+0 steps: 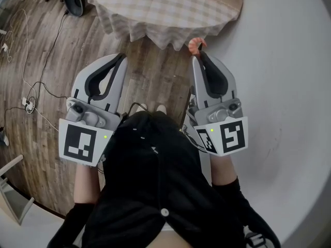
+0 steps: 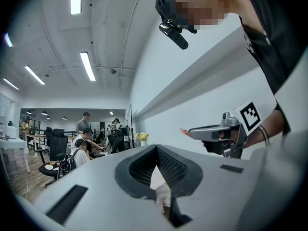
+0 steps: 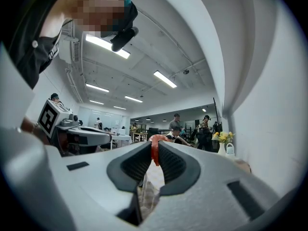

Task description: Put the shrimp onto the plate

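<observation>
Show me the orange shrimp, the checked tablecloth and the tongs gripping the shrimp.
orange shrimp [image 3: 154, 149], right gripper view, its curved body.
beige checked tablecloth [image 1: 165, 9], head view, its flat top.
right tongs [image 1: 199, 56], head view, between the tips.

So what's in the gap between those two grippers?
In the head view, wooden floor and the person's shoe tips show between the left gripper and the right gripper.
</observation>
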Action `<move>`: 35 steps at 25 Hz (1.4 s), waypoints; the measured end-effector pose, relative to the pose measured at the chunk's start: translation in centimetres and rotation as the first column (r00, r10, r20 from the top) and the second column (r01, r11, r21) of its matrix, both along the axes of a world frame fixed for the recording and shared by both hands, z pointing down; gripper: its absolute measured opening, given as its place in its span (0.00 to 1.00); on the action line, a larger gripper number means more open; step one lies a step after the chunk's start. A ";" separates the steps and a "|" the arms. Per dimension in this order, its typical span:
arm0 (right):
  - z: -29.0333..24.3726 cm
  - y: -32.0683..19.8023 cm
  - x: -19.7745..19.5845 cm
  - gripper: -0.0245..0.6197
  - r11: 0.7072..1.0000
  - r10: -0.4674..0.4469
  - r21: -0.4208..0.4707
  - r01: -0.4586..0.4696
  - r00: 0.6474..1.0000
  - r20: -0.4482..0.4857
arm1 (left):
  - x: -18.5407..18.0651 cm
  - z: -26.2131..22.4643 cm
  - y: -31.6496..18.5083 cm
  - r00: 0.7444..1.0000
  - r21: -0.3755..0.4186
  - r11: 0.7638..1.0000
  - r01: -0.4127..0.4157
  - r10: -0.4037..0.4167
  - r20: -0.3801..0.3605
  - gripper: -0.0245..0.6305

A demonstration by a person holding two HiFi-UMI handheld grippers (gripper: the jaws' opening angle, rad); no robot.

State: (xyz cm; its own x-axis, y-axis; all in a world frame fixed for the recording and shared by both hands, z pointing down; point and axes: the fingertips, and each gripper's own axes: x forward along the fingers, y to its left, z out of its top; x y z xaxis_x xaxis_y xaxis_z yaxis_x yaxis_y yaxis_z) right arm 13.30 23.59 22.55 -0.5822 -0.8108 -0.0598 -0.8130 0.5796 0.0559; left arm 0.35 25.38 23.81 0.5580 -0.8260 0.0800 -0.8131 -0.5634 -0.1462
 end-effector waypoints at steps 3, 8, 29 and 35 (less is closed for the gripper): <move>-0.1 -0.1 -0.8 0.09 1.000 0.006 0.004 -0.006 1.000 -0.004 | -0.7 0.0 -0.2 1.000 0.002 1.000 -0.005 0.005 -0.003 0.04; -0.1 0.0 -2.1 0.09 1.000 0.009 0.008 -0.009 1.000 -0.003 | -1.9 -0.2 -0.4 1.000 0.013 1.000 -0.014 0.014 -0.002 0.04; -0.7 0.2 -4.3 0.09 0.999 0.036 0.041 -0.036 0.999 -0.007 | -4.1 -0.9 -1.4 0.999 0.049 0.999 -0.018 0.019 -0.030 0.04; -0.4 -1.0 -4.2 0.09 0.999 0.038 0.031 -0.038 0.999 -0.001 | -4.1 -0.7 -2.1 1.000 0.040 0.999 -0.012 0.013 -0.021 0.04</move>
State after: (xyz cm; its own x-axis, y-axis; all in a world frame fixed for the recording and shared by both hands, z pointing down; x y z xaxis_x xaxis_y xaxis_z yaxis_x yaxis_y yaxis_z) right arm 9.12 22.54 22.14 -0.5512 -0.8300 -0.0847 -0.8342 0.5464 0.0749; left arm -3.74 23.23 23.15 0.5695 -0.8213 0.0351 -0.8093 -0.5676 -0.1511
